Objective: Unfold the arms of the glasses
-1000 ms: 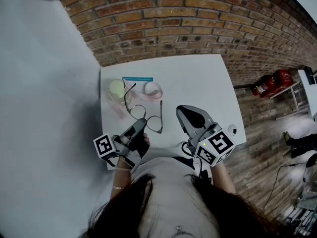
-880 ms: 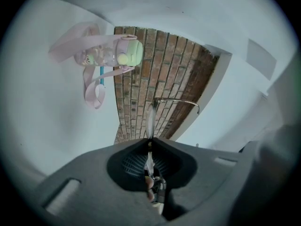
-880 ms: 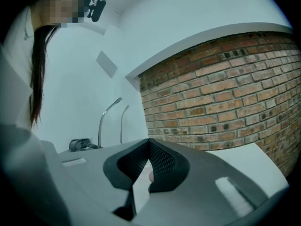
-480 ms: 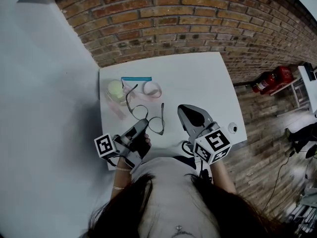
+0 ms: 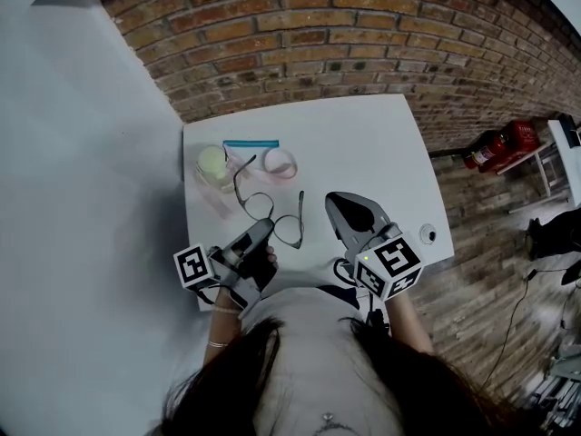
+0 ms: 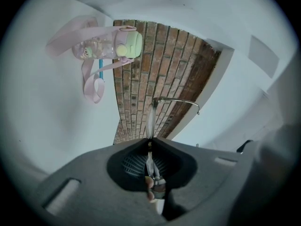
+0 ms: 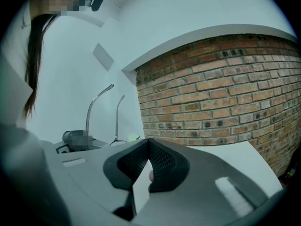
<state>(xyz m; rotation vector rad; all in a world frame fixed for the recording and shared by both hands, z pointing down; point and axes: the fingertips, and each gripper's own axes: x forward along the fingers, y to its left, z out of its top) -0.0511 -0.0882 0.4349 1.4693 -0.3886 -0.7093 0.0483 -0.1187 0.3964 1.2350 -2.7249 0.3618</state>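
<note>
The glasses, both arms apparently already swung out, are held over the white table by the left gripper clamped on the frame, while the right gripper is kept closed and empty alongside, with little judged left.

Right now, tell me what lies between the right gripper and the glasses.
Head view: only bare white table between the right gripper and the glasses.

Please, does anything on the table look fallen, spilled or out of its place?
Nothing stands out. The bottle stands upright with its pink strap lying loose on the table, nothing is spilled, and the left hand-held gripper is shut on the frame of the glasses.
</note>
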